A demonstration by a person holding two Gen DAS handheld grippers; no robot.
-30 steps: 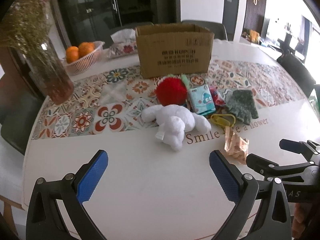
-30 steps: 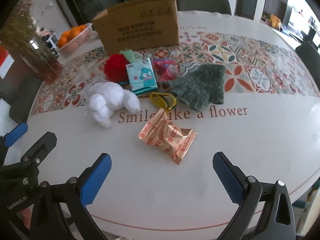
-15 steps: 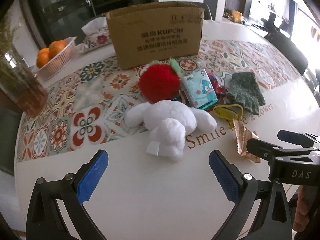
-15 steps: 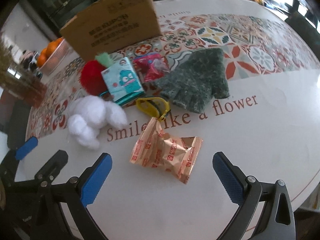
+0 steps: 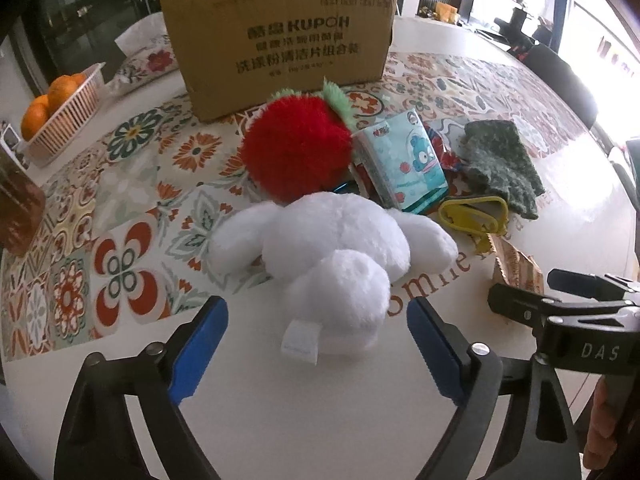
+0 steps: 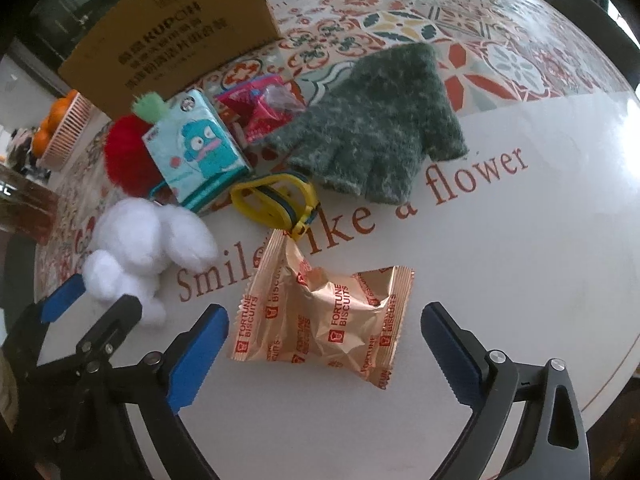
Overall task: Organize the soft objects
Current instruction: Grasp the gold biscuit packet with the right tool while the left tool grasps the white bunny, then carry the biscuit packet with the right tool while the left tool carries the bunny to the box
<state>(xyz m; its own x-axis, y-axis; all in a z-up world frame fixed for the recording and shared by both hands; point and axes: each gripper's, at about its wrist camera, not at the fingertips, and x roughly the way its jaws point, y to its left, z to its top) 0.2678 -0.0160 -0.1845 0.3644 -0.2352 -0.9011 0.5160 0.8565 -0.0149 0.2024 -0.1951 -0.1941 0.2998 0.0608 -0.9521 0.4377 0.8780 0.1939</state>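
A white plush toy [image 5: 332, 256] lies on the table, its near end between the open fingers of my left gripper [image 5: 318, 354]. Behind it sit a red fuzzy plush [image 5: 296, 152], a tissue pack [image 5: 404, 164] and a green knit glove [image 5: 500, 164]. An open cardboard box [image 5: 280, 36] stands at the back. My right gripper [image 6: 324, 362] is open around a gold biscuit packet [image 6: 324, 316]. The white plush [image 6: 140, 240], glove [image 6: 376, 132] and a yellow clip [image 6: 276, 200] show in the right wrist view.
A basket of oranges [image 5: 56, 112] and a brown vase [image 5: 16, 204] stand at the left. A red snack wrapper [image 6: 260, 108] lies beside the tissue pack. The table edge [image 6: 600, 380] curves close on the right. Dark chairs stand beyond the table.
Both grippers have moved forward: the left now has the white plush's near end between its fingers, the right now straddles the biscuit packet. Both stayed open.
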